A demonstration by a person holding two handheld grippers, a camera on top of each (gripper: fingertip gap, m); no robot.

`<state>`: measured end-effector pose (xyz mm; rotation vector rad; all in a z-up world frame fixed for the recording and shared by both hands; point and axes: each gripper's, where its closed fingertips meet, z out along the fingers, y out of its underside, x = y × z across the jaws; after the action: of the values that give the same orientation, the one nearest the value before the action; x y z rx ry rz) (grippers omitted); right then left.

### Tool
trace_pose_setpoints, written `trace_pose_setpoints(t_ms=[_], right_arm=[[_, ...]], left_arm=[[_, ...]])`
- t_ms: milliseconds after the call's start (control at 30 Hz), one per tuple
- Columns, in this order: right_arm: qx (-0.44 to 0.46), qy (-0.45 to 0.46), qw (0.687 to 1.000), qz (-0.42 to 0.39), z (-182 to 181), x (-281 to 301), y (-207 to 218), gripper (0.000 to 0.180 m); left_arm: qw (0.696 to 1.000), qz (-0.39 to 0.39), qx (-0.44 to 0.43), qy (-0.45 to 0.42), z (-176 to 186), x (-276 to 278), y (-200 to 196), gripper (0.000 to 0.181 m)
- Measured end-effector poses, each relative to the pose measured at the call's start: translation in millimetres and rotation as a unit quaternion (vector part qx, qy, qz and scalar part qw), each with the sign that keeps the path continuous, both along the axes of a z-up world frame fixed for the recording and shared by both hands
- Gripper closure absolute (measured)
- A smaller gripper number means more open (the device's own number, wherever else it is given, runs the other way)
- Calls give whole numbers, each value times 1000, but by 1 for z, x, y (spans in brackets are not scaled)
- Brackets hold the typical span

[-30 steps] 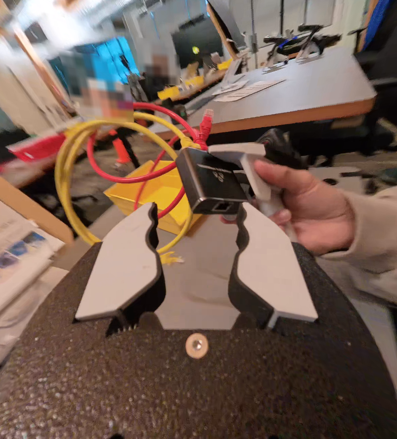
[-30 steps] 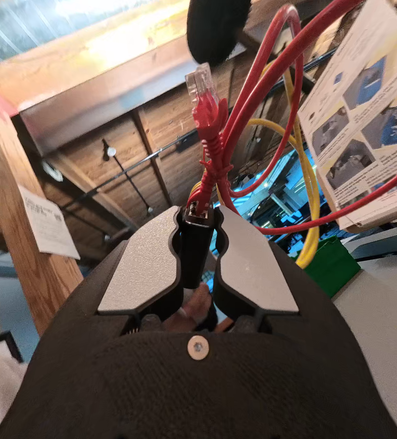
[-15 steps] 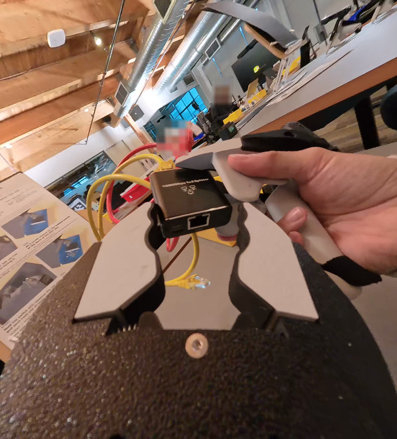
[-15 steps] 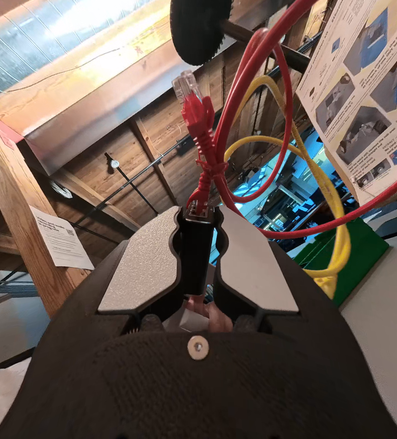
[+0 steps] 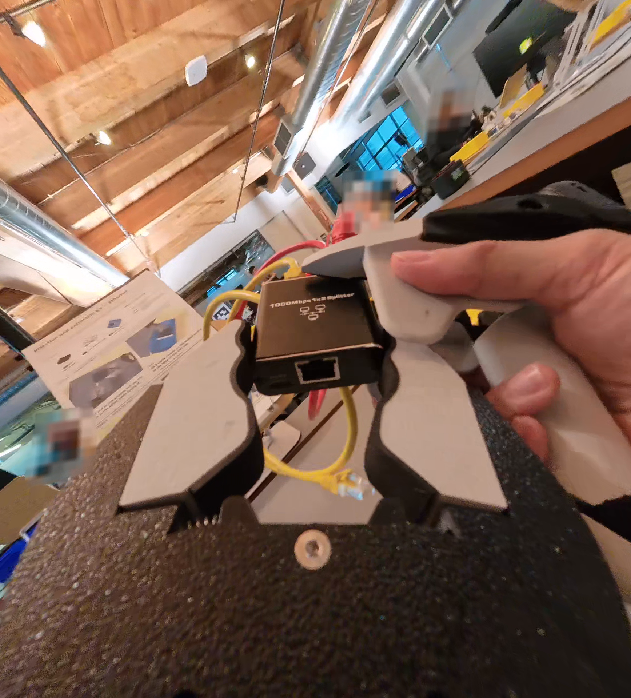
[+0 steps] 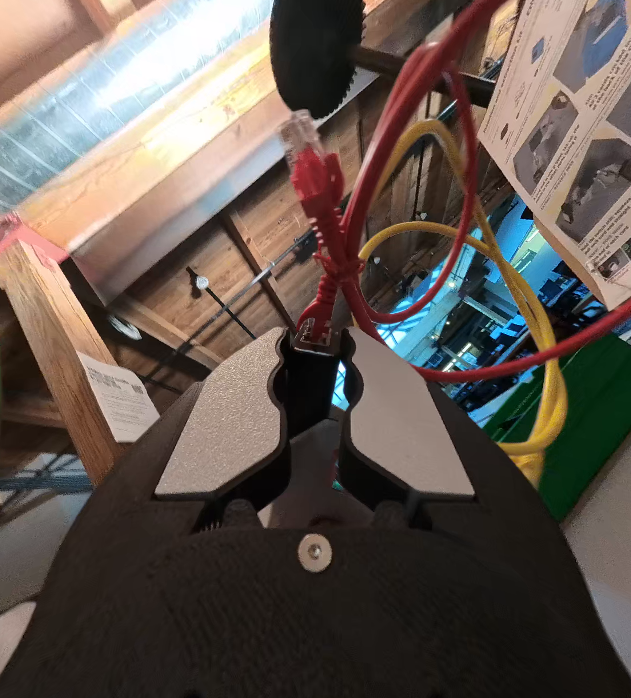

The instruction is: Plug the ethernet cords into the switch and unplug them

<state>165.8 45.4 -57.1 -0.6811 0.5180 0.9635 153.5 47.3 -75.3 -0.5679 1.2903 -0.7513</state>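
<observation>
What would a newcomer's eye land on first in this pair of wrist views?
Probably the small black switch, held up in mid-air at the centre of the left wrist view, its empty front port facing the camera between the open left gripper fingers. The right gripper is clamped on it, gripped by a hand at right. Next come the red cord and yellow cord, looping upward from the switch's far end against the wooden ceiling.
</observation>
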Motion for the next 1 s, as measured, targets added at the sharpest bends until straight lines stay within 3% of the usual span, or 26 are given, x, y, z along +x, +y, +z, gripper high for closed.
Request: trace_pose_setpoints(t_ms=[233, 433, 633, 700, 800, 833, 900, 1000], right_arm=[[-1, -57, 998, 4, 6, -7, 0, 148], [-7, -171, 985, 16, 12, -18, -3, 141], [-96, -254, 962, -13, 3, -8, -6, 138], [-143, -296, 944, 25, -10, -12, -6, 147], [-209, -385, 895, 81, -23, -23, -22, 147], [-231, -418, 878, 45, -21, -18, -28, 141], [-253, -465, 842, -105, -1, 8, -43, 132], [-223, -513, 791, -247, 36, 18, -74, 123]], left_arm=[[996, -57, -66, 8, 6, -5, 2, 117], [967, -165, -195, 27, 22, -14, 10, 117], [932, -218, -285, 58, 23, -13, 30, 117], [932, -215, -280, 83, 21, -9, 34, 117], [931, -235, -259, 107, 28, -12, 38, 117], [929, -251, -248, 117, 30, -15, 37, 117], [924, -282, -218, 138, 31, -20, 32, 117], [917, -317, -173, 168, 26, -26, 22, 117]])
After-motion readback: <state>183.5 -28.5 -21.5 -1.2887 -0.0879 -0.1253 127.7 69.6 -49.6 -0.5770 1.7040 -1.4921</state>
